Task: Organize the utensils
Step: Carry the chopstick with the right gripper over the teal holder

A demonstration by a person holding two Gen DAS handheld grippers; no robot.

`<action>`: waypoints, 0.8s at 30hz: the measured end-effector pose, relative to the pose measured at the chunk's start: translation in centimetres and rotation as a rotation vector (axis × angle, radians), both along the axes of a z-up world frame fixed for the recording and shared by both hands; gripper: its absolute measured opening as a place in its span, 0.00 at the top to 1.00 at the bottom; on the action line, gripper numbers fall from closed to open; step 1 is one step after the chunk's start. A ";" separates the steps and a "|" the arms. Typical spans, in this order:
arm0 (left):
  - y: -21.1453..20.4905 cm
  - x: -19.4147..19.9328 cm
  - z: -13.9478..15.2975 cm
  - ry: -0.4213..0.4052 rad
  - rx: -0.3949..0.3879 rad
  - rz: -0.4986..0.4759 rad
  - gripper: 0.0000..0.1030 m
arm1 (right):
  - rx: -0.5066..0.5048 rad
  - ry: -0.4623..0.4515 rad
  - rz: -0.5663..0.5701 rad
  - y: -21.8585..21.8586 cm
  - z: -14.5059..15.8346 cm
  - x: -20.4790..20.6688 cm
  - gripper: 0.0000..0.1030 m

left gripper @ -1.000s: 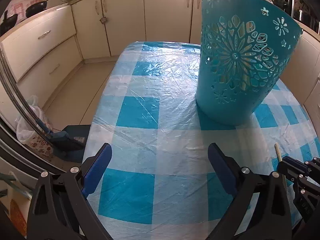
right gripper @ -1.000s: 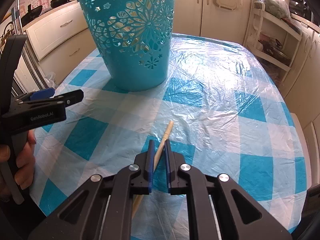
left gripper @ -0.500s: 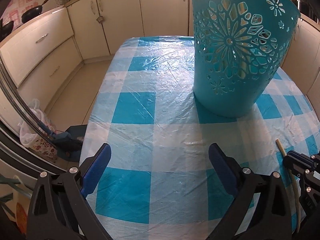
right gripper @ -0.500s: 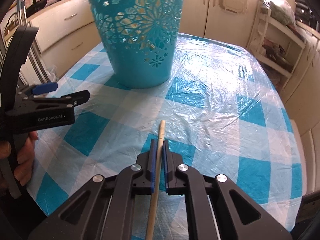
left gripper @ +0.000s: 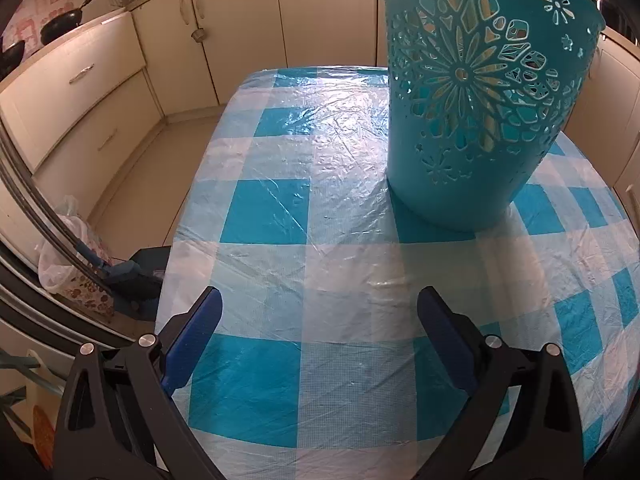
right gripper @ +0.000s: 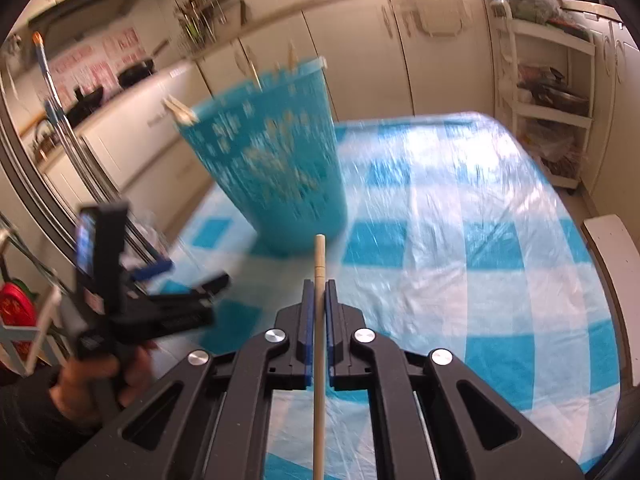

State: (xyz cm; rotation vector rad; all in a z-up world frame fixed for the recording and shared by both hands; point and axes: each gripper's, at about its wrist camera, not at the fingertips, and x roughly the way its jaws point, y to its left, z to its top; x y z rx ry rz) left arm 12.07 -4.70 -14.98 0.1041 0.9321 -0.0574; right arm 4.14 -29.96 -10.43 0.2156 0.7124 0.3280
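A teal cut-out basket [left gripper: 488, 92] stands upright on the blue-and-white checked table [left gripper: 304, 248]; in the right wrist view the basket [right gripper: 276, 176] is blurred and holds several wooden utensil handles [right gripper: 182, 114] that stick out above its rim. My right gripper [right gripper: 319, 286] is shut on a pale wooden stick [right gripper: 319, 360], raised above the table and pointing toward the basket. My left gripper [left gripper: 318, 304] is open and empty, low over the table's near left part; it also shows in the right wrist view [right gripper: 160, 304], at the left.
Cream kitchen cabinets [left gripper: 92, 92] line the left and far sides, with pans [left gripper: 60, 28] on the counter. A white shelf rack [right gripper: 548, 92] stands right of the table. A plastic bag [left gripper: 68, 256] and a dark blue object [left gripper: 136, 276] lie on the floor left of the table.
My right gripper has lifted the wooden stick off the table and tilted up fast, blurring its view. My left gripper has barely moved; the right gripper has left its view.
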 end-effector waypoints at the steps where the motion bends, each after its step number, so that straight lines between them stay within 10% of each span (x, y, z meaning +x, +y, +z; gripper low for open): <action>1: 0.1 0.1 -0.1 0.005 -0.002 0.001 0.09 | 0.011 -0.026 0.001 -0.1 0.8 0.0 0.94; 15: 0.2 0.5 -0.5 0.027 -0.009 0.010 0.09 | 0.113 -0.440 -0.066 1.4 14.2 3.9 0.94; 24: 0.2 0.6 -0.6 0.031 -0.020 0.004 0.09 | 0.108 -0.577 -0.193 3.6 15.5 8.8 0.94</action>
